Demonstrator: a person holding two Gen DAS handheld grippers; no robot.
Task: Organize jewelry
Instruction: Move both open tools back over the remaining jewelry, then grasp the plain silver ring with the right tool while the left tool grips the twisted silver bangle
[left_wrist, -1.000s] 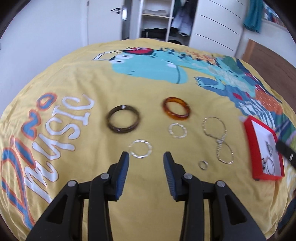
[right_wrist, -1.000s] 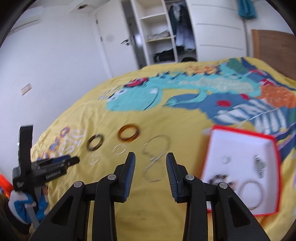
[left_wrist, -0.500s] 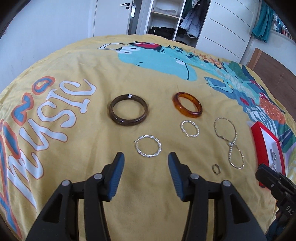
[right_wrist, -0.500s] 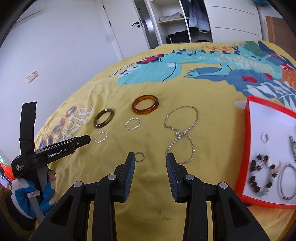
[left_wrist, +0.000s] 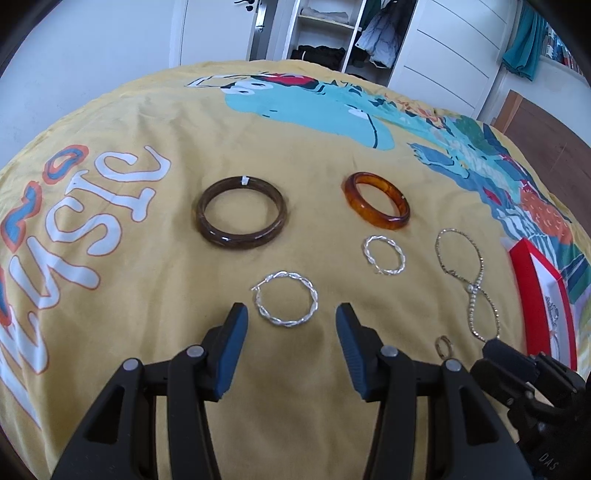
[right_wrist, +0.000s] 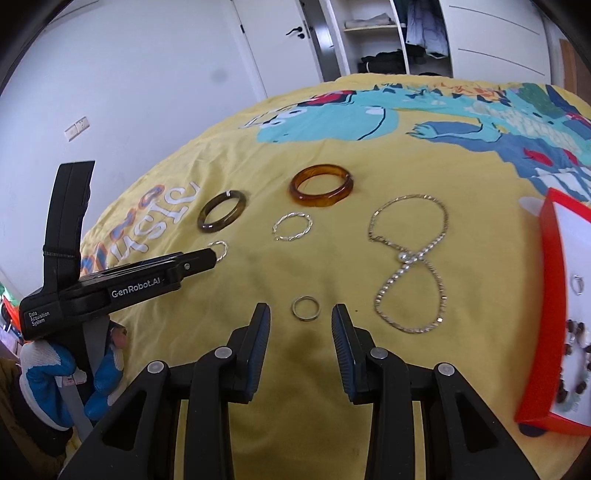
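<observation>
On the yellow bed cover (left_wrist: 155, 332) the jewelry lies spread out in loose rows, each piece apart from the others, probably so that one claw can take one piece without disturbing another.

Toward the left edge of the bed lies the dark brown bangle (left_wrist: 242, 212), flat. In front of it lies a twisted silver hoop (left_wrist: 285, 303), and the left claw (left_wrist: 291, 321) hangs just over it with its jaws apart and empty, wide enough to take the hoop between them. To me this hoop looks like its target.

More to the right are the amber bangle (left_wrist: 377, 210), with a smaller twisted hoop (left_wrist: 384, 255) in front of it. Next, the small plain ring (right_wrist: 306, 308) lies just ahead of the right claw (right_wrist: 300, 323), which is also open and holds nothing; its narrower gap suits such a small piece.

Then comes the silver chain (right_wrist: 408, 258), laid in a figure of eight. At the right edge of the bed stands the red tray (right_wrist: 550, 280) with a white inside. Some pieces already lie in it, so I judge the others should go there too.
</observation>
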